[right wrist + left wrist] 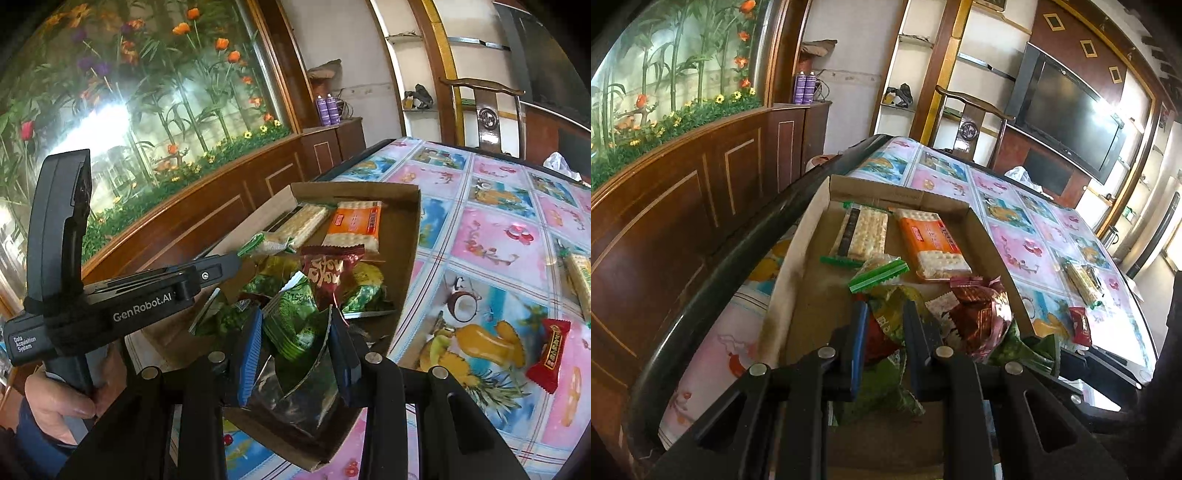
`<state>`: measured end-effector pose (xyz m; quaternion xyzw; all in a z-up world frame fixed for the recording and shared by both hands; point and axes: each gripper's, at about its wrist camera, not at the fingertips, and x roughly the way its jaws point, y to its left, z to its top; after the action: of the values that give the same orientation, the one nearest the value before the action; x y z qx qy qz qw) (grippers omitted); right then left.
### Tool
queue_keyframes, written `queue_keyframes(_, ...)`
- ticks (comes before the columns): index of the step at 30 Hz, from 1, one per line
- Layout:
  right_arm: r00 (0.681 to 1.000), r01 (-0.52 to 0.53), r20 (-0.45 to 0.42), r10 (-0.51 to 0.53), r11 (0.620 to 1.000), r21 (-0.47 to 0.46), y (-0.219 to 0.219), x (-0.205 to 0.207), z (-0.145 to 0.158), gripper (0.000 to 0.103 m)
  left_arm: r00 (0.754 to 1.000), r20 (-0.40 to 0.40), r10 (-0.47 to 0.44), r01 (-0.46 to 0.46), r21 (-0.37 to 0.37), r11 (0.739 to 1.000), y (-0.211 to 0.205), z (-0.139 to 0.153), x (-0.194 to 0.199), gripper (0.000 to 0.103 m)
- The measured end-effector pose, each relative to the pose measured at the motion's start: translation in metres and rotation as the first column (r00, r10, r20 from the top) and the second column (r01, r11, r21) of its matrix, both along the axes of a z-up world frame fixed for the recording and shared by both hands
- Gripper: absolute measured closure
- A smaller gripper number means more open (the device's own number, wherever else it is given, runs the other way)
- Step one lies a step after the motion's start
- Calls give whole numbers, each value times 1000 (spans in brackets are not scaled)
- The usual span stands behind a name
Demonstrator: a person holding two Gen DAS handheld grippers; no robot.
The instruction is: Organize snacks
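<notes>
An open cardboard box on the table holds an orange cracker pack, a long cracker pack, a small green-sealed packet, a red-brown packet and several green ones. Over the box's near end, my left gripper is shut on a green and yellow packet. My right gripper hangs over the near edge, shut on a crumpled green foil packet.
On the flowered tablecloth right of the box lie a cracker pack and a small red packet. A wooden chair stands behind the table. A person's hand grips the left handle.
</notes>
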<state>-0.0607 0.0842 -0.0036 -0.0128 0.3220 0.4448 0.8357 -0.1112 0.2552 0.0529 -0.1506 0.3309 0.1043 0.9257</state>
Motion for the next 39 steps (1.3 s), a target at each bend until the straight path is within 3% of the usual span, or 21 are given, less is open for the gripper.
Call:
queue_keyframes(5, 1000, 3, -4, -3, 1000, 1, 1, 0, 0, 64, 1000, -2, -6, 6, -1, 1000, -2, -1, 2, 84)
queue_keyframes(7, 1000, 22, 2, -22, 998, 54, -11, 0, 7, 64, 1000, 7, -17, 17, -8, 1000, -3, 3, 2, 84)
queue_keyframes(10, 993, 103, 39, -108, 988, 117, -36, 6, 21, 65, 999, 25, -48, 49, -25, 998, -10, 17, 5, 84)
queue_keyframes(14, 971, 231, 26, -237, 962, 143, -77, 28, 28, 65, 987, 24, -157, 157, -10, 987, -47, 33, 19, 84)
queue_keyframes(17, 938, 345, -27, -345, 925, 161, -117, 51, 27, 65, 960, 13, -280, 280, -37, 959, -90, 39, 38, 82)
queue_keyframes(21, 872, 488, -51, -487, 856, 170, -174, 67, 26, 65, 908, -37, -416, 413, -78, 908, -153, 29, 69, 71)
queue_keyframes(24, 833, 553, -86, -547, 813, 181, -205, 72, 24, 65, 882, -84, -464, 459, -73, 885, -187, 15, 89, 71)
queue_keyframes(26, 820, 571, -110, -561, 799, 188, -215, 75, 23, 65, 878, -126, -462, 458, -63, 887, -202, 3, 105, 71)
queue_keyframes(30, 818, 574, -117, -563, 793, 203, -221, 73, 27, 65, 842, -203, -500, 488, -107, 866, -226, -22, 130, 71)
queue_keyframes(33, 822, 568, -111, -558, 795, 211, -220, 72, 28, 65, 842, -237, -485, 483, -71, 873, -237, -32, 140, 72)
queue_keyframes(35, 822, 569, -108, -560, 794, 214, -221, 71, 28, 65, 836, -246, -490, 485, -85, 871, -240, -37, 143, 74)
queue_keyframes(37, 820, 571, -109, -562, 792, 216, -221, 71, 27, 65, 852, -246, -461, 466, -41, 884, -242, -37, 144, 84)
queue_keyframes(39, 817, 576, -112, -566, 789, 214, -221, 71, 26, 65, 861, -240, -448, 453, -38, 891, -240, -38, 143, 85)
